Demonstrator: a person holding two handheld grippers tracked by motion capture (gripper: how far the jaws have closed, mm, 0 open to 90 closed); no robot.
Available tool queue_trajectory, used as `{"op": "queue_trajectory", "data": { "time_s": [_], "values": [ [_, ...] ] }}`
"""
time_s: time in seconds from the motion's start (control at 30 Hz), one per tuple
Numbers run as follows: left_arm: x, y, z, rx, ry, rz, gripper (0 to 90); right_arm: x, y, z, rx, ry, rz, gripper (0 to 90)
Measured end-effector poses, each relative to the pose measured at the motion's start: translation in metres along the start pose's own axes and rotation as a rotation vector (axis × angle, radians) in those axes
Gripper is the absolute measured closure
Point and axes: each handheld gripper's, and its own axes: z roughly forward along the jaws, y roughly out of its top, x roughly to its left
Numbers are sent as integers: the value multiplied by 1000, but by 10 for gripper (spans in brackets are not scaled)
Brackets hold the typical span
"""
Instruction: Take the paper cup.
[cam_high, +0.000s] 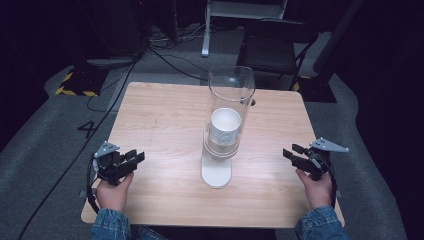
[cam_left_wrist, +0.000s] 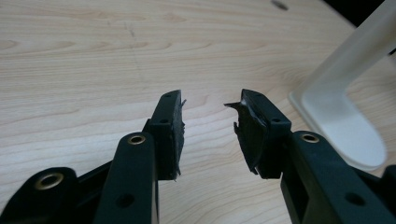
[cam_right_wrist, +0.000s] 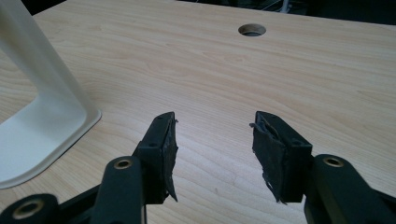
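From the high view I count 1 clear tube (cam_high: 231, 85) standing upright on 1 white stand (cam_high: 216, 172) at the middle of the wooden table (cam_high: 165, 115), with 1 white cup (cam_high: 225, 125) sitting inside the tube's lower part. My 2 grippers flank it. The left gripper (cam_high: 137, 157) rests near the table's left edge and the right gripper (cam_high: 290, 152) near its right edge. Each is well apart from the stand and points inward toward it. 1 hand holds each of them, the left hand (cam_high: 114, 192) and the right hand (cam_high: 316, 190), both at the near edge. 1 dark chair (cam_high: 275, 47) stands beyond the far edge.

In the left gripper view, the left gripper (cam_left_wrist: 208, 121) has its 2 jaws parted with bare wood in the gap and nothing held. The stand's base (cam_left_wrist: 343, 126) lies off to the right of the fingertips, clear of them. 1 round hole (cam_left_wrist: 279, 5) in the tabletop shows at the top.

In the right gripper view, the right gripper (cam_right_wrist: 215, 135) also has its 2 jaws spread with nothing between the pads. The stand (cam_right_wrist: 37, 121) sits to the left, apart from the fingers, and the same hole (cam_right_wrist: 252, 30) lies ahead.
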Motion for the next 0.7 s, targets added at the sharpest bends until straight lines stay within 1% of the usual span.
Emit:
{"op": "queue_trajectory", "data": {
  "time_s": [0.03, 0.07, 0.1, 0.13, 0.17, 0.2, 0.23, 0.33, 0.37, 0.47, 0.6, 0.63, 0.7],
  "values": [
    [-1, 0, -1, -7, 4, 11, 597, 1, 0, -1, -11, 6, 10, 499],
    [-1, 0, -1, -7, 4, 11, 596, 1, 0, -1, -11, 6, 10, 499],
    [-5, 2, -1, -4, 14, 43, 596, 0, -1, -4, -18, 21, -1, 498],
    [-5, 2, -1, -4, 14, 43, 594, 0, -1, -4, -18, 21, -1, 498],
    [-10, 3, 0, 1, 37, 79, 582, -1, -2, -4, -19, 34, 10, 491],
    [-10, 3, 0, 1, 37, 79, 568, -1, -2, -4, -19, 34, 10, 491],
    [-13, 4, 1, -1, 45, 75, 559, -3, -3, -3, -13, 43, 22, 491],
    [-12, 4, 0, -5, 37, 68, 532, -4, -4, -2, -11, 42, 28, 492],
    [-11, 3, -1, -9, 38, 68, 532, -4, -4, -1, -5, 41, 37, 495],
    [-10, 3, -2, -4, 37, 64, 531, -4, -4, -1, -5, 45, 36, 500],
    [-11, 2, 0, 12, 49, 74, 493, -2, -3, 0, -3, 54, 28, 501],
    [-12, 2, 0, 17, 51, 81, 491, -1, -3, 0, -3, 54, 24, 501],
    [-12, 1, -2, 17, 52, 80, 492, 0, -1, 2, -6, 59, 19, 501]
  ]
}}
